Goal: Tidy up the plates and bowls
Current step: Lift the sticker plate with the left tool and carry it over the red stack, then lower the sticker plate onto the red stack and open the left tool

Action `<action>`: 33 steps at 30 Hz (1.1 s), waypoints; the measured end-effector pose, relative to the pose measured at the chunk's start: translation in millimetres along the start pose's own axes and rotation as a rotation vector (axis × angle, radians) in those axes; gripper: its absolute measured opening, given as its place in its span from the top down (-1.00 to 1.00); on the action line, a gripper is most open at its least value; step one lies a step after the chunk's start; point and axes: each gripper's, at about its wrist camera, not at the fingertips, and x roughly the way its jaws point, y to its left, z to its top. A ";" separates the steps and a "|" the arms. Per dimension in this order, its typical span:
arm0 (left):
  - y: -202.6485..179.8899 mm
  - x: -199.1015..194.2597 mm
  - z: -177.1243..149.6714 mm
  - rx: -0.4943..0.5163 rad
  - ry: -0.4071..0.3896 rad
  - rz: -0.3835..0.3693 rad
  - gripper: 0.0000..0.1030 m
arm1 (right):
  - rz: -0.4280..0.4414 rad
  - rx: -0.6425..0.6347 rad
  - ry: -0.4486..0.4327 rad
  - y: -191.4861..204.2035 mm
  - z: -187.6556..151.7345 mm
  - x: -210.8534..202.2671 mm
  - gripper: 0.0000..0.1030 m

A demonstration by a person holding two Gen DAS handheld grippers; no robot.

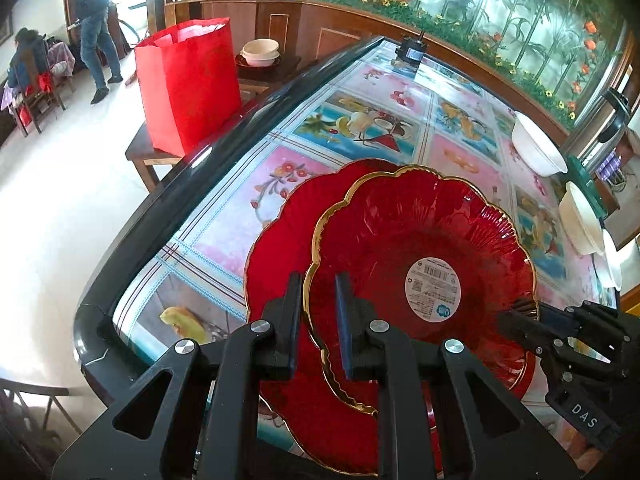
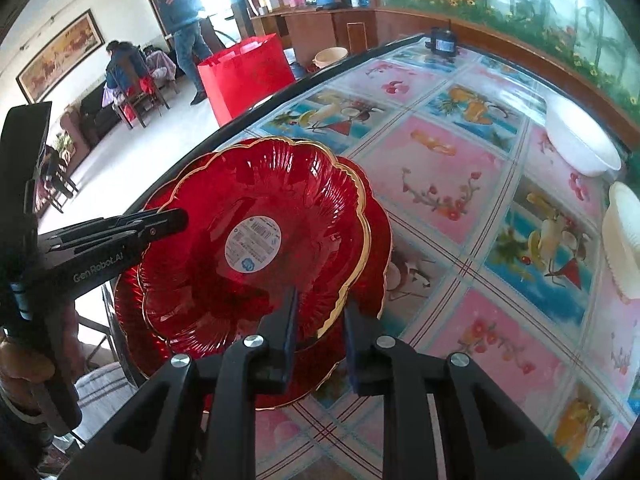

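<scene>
Left gripper [image 1: 318,304], lower centre of my left view: its fingers straddle the gold-edged rim of the upper red plate [image 1: 424,256], one on each side, though I cannot tell whether they actually pinch it. Right gripper [image 2: 320,312], lower centre of my right view: same arrangement on the opposite rim of that plate, grip equally uncertain. Upper red plate: scalloped, round white label at its centre, sitting on top of a lower red plate [image 1: 276,248] whose edge shows beyond it. Both lie near the dark edge of the table [image 1: 224,216] with its fruit-pattern cover. White bowls [image 1: 538,148]: right side of the frame, well apart from the plates. Red bag [image 1: 188,84]: upper left, beyond the table.
</scene>
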 end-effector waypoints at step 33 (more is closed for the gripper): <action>-19.6 -23.5 3.5 0.064 -0.200 0.110 0.18 | 0.061 -0.036 0.010 7.6 3.9 -8.8 -0.22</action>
